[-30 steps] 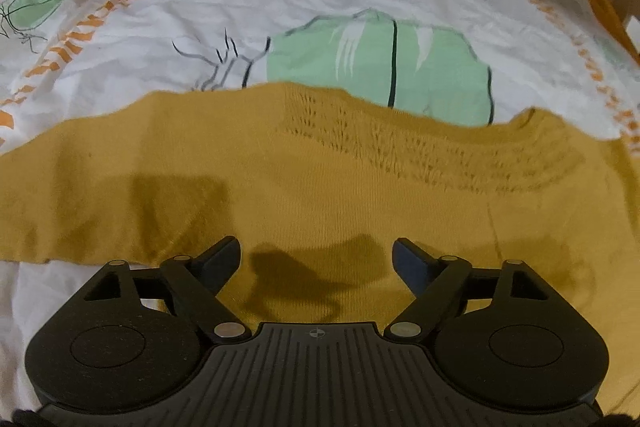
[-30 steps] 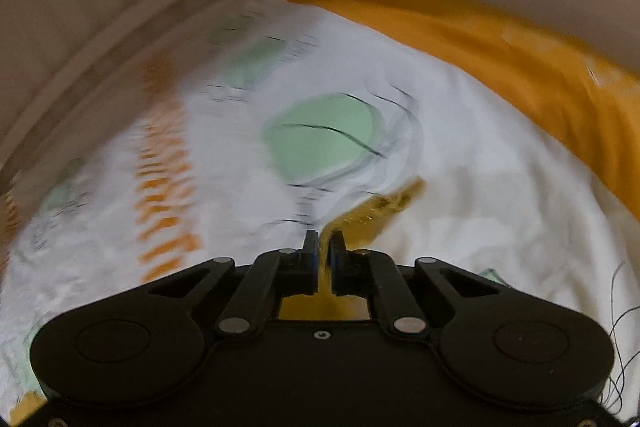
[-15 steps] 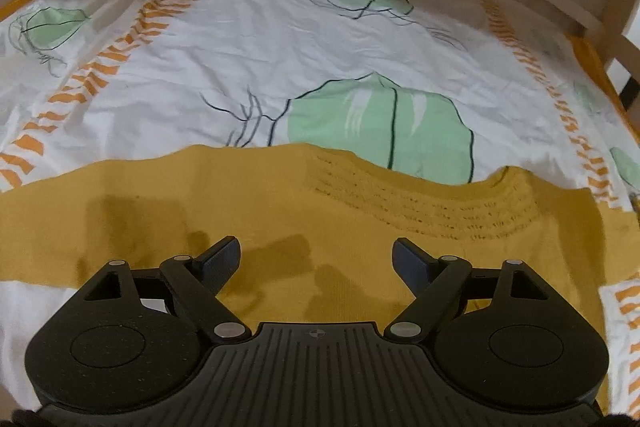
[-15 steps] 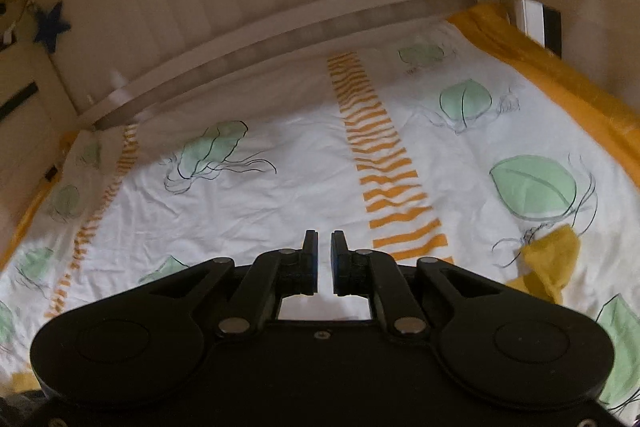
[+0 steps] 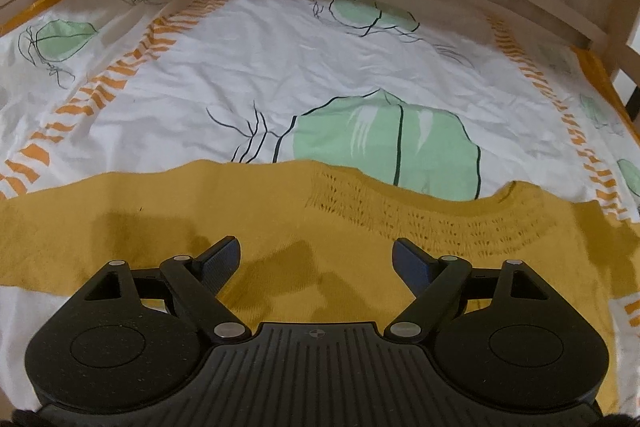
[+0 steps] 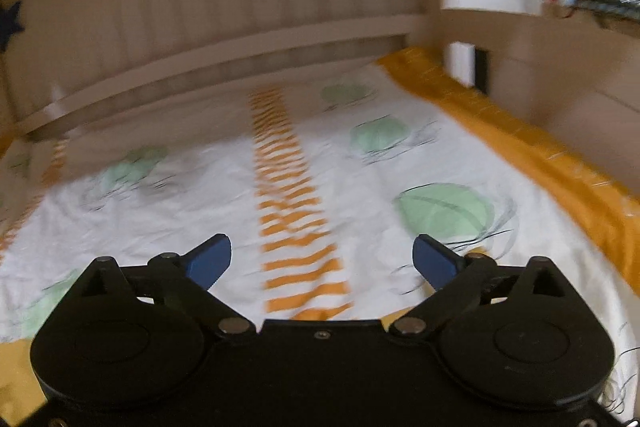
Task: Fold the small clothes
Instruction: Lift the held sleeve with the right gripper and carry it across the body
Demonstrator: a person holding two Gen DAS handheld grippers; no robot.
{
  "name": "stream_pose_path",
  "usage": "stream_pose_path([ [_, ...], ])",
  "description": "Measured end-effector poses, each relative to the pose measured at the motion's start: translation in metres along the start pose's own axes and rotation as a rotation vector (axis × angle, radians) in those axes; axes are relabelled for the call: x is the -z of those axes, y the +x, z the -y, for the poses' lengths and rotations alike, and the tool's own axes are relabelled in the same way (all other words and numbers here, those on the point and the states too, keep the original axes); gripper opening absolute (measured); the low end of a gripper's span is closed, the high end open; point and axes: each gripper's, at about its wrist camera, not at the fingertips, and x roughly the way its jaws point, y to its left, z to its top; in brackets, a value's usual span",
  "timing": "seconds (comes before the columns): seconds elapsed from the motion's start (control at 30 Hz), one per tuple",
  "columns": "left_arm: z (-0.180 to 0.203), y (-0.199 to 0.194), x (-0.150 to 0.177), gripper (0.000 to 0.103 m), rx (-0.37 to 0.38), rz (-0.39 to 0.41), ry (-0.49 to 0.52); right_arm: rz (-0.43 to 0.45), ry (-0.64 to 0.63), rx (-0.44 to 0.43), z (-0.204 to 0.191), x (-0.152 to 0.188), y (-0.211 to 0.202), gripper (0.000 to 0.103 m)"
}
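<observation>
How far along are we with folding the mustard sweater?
Done: the mustard sweater lies spread flat on the leaf-print sheet. In hand: nothing; the left gripper hovers open over it, and the right gripper has just been opening, empty. Left: no fold is visible yet.

The left gripper (image 5: pixel 317 259) is matt black plastic: two round, disc-like housings with faint circular insets, joined by a ribbed centre plate bearing a small crosshair mark. Angled link arms with triangular cut-outs carry silver pivot pins and end in dark blue, finely ribbed finger pads (image 5: pixel 222 259). The right gripper (image 6: pixel 322 259) has the same build, with brighter blue pads (image 6: pixel 210 259) and a small screw at centre.
</observation>
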Motion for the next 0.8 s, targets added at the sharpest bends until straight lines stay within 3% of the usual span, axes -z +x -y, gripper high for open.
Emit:
stream_pose_path([
  [0.1,0.003,0.006,0.001,0.083,-0.008,0.005,0.01,0.08,-0.032,0.187,0.008,0.015,0.011,0.099],
  [0.17,0.004,0.01,0.004,0.083,-0.012,0.003,0.015,0.032,-0.063,0.255,0.014,0.019,0.029,0.099],
  [0.3,0.003,0.023,0.009,0.083,-0.018,-0.022,0.014,-0.151,-0.032,0.227,0.041,0.021,0.077,0.089],
  [0.47,0.001,0.038,0.016,0.083,-0.029,-0.077,0.015,-0.241,-0.092,0.245,0.05,0.036,0.118,0.085],
  [0.57,0.002,0.044,0.018,0.083,-0.031,-0.097,0.018,-0.274,-0.215,0.282,0.047,0.048,0.134,0.066],
  [0.67,0.003,0.045,0.02,0.083,-0.033,-0.109,0.03,-0.324,-0.238,0.293,0.053,0.056,0.145,0.039],
  [0.73,0.004,0.044,0.021,0.083,-0.03,-0.113,0.034,-0.331,-0.203,0.31,0.06,0.054,0.144,0.009],
  [0.8,0.004,0.041,0.019,0.083,-0.025,-0.113,0.035,-0.316,-0.173,0.303,0.064,0.049,0.136,0.008],
])
